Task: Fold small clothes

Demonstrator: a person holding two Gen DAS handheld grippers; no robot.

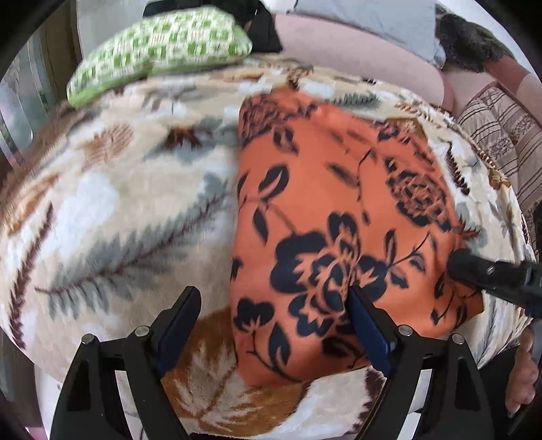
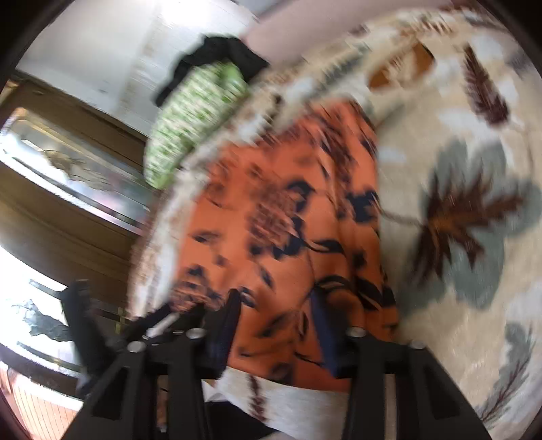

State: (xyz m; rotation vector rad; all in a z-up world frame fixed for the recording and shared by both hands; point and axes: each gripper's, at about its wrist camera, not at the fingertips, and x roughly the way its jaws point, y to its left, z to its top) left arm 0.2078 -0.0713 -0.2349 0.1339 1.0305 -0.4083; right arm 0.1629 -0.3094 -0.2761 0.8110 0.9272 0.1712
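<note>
An orange garment with dark flowers (image 1: 338, 203) lies flat as a rough rectangle on a cream fleece blanket with a leaf pattern (image 1: 118, 203). My left gripper (image 1: 272, 294) hangs open and wide over the garment's near left edge, with nothing pinched. The right gripper (image 1: 474, 270) reaches in from the right at the garment's right edge. In the blurred right wrist view the right gripper (image 2: 274, 298) has its jaws partly apart. The garment (image 2: 288, 220) shows through the gap between them, and no cloth looks pinched.
A green checked cushion (image 1: 162, 47) lies at the blanket's far left, with a black item (image 1: 264, 30) behind it. Pink upholstery (image 1: 355, 50) runs along the back and a striped cloth (image 1: 501, 135) lies at the right. A hand (image 1: 521, 379) shows at the lower right. A wooden cabinet (image 2: 67, 169) stands beyond the blanket.
</note>
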